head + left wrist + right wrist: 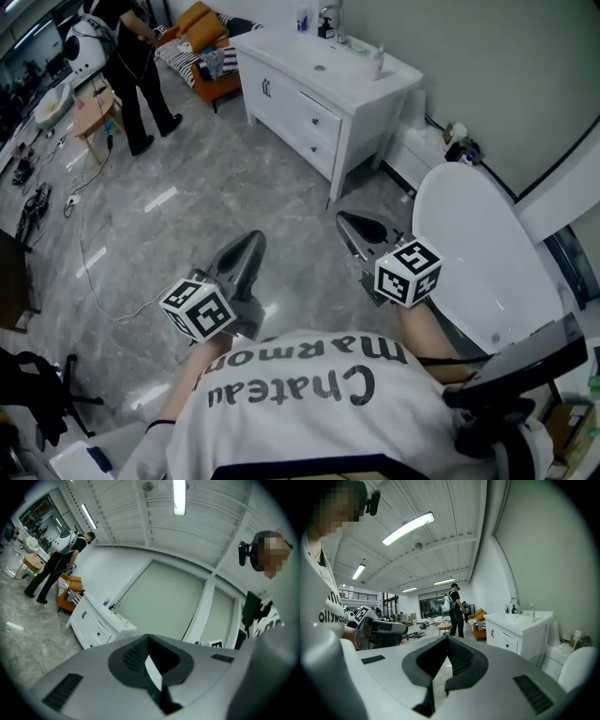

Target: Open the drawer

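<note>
The white cabinet (361,86) stands ahead against the wall, and its drawers (319,119) with small dark handles are closed. It also shows in the left gripper view as the cabinet (96,629) and in the right gripper view as the cabinet (513,637). My left gripper (251,241) is held over the floor, well short of the cabinet, with its jaws together and nothing between them (149,639). My right gripper (345,222) is a little nearer the cabinet's right corner, also shut and empty (447,640). Neither touches the cabinet.
A faucet (330,19) and bottles stand on the cabinet top. A large white rounded surface (478,253) lies close at the right. A person in black (141,66) stands at the back left beside an orange sofa (202,42). Cables (84,234) trail across the grey floor.
</note>
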`<state>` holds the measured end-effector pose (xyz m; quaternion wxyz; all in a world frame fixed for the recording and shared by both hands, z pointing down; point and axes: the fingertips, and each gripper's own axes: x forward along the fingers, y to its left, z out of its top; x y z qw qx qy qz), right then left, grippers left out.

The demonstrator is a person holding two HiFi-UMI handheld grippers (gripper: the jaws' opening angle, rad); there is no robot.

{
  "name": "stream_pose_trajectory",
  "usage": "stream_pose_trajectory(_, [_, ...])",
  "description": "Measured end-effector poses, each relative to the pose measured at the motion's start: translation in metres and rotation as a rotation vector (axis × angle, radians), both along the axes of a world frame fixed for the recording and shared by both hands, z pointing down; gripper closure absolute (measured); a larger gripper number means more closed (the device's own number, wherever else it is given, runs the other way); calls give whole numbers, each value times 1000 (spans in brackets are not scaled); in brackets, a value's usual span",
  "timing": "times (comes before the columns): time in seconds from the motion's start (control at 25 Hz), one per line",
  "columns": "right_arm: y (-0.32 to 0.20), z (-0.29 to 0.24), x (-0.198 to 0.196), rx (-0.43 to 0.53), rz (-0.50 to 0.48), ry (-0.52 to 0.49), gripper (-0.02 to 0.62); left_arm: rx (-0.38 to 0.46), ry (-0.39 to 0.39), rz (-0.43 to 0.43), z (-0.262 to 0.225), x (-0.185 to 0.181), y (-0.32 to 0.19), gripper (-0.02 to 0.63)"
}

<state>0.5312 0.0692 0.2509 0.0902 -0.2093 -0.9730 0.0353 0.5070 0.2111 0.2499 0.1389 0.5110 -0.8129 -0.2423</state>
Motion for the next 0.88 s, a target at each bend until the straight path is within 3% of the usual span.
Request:
stream_pose_trajectory(0.08, [-5, -5, -3, -7, 3, -29, 583, -21, 6, -3, 1, -4, -3, 604])
stream_pose_trajectory(0.28, [-19, -29, -4, -151, -22, -121, 583, -6, 25, -32, -6, -12, -6, 604])
stream_pose_trajectory(0.52, [-22, -5, -11, -46, -6, -61, 583, 18, 35, -22, -8, -13, 1, 604])
stream_pose_trajectory(0.68, [-32, 7, -24, -27, 41, -26, 583, -24, -25, 41, -9, -18, -5, 604])
stream_pose_trajectory(0.88, [-39, 31, -49, 11, 72, 31, 583, -118, -80, 74, 5, -59, -17, 604])
